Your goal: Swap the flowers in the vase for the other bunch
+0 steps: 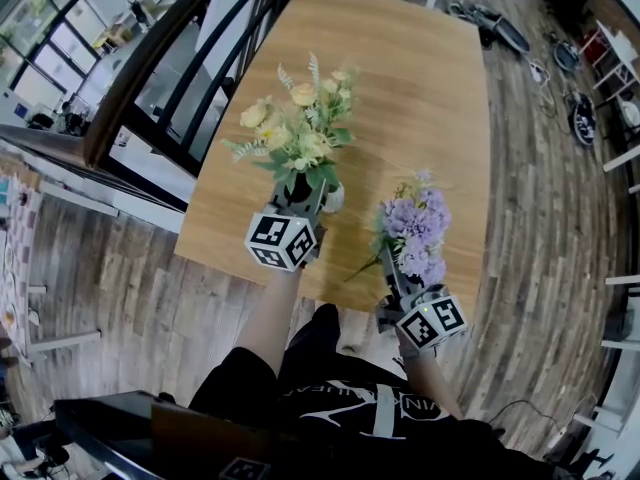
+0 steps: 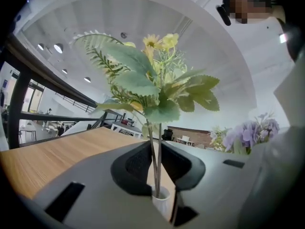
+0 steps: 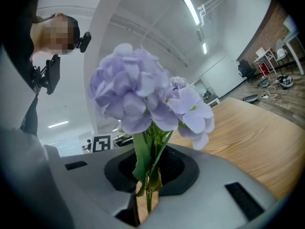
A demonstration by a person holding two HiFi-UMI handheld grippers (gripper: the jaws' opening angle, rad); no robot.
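Materials:
- yellow bunch (image 1: 300, 128): cream and yellow blooms, matte serrated leaves, fern-like sprigs, two thin straight stems.
- purple bunch (image 1: 415, 230): rounded heads of pale lilac petals on a tight cluster of green stems and leaves.
- vase (image 1: 333, 198): small, white, smooth, round mouth.
- both grippers: grey matte shells, black textured pads, white cubes with black square markers.

Surface/room:
- table (image 1: 400, 98) is light wood with straight grain and rounded corners.
- floor (image 1: 540, 218) is grey-brown planks.
- black railing (image 1: 150, 58) with a wooden handrail runs left of the table, glazing beyond it.
- the gripper views show a white ceiling with strip and round lights, and a brick wall at the far end.

Positions:
- left gripper (image 1: 298, 206) is level at the vase mouth. In the left gripper view its jaws (image 2: 156, 161) are nearly together, pads pressed on the stems of the yellow bunch (image 2: 152, 87) just above the vase rim (image 2: 162, 199). The stem ends sit inside the vase.
- the vase stands upright near the table's near edge.
- right gripper (image 1: 393, 286) is right of the vase, near it but apart. Its jaws (image 3: 148, 175) are clamped tight on the purple bunch (image 3: 143, 99) stems, low down. The bunch is upright, heads above the jaws, over the table's near right corner.
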